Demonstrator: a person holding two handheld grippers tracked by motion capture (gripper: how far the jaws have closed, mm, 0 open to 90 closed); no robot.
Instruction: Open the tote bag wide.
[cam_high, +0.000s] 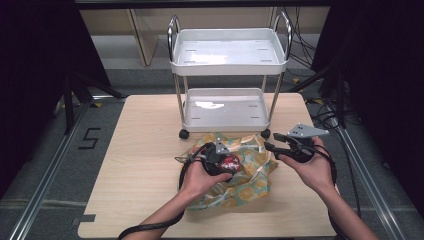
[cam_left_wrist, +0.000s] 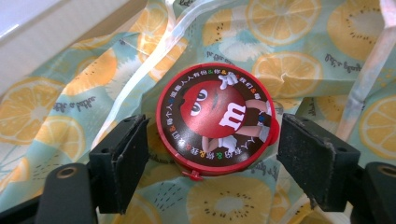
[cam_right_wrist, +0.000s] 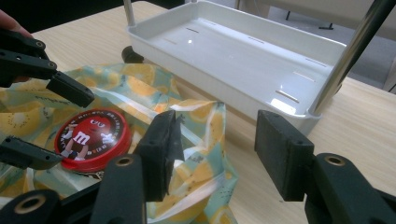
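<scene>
Left gripper (cam_left_wrist: 210, 158) jaws apart around round red candy tin (cam_left_wrist: 216, 118) on lemon-print plastic bag (cam_left_wrist: 280, 65) | right gripper (cam_right_wrist: 215, 149) gaping, empty | we judge: bagging the tin; next, we close squarely on its rim.

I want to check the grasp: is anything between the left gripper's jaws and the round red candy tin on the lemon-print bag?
Nothing visible: the left gripper has open jaws flanking the round red candy tin, which lies bare on the lemon-print plastic bag.
</scene>
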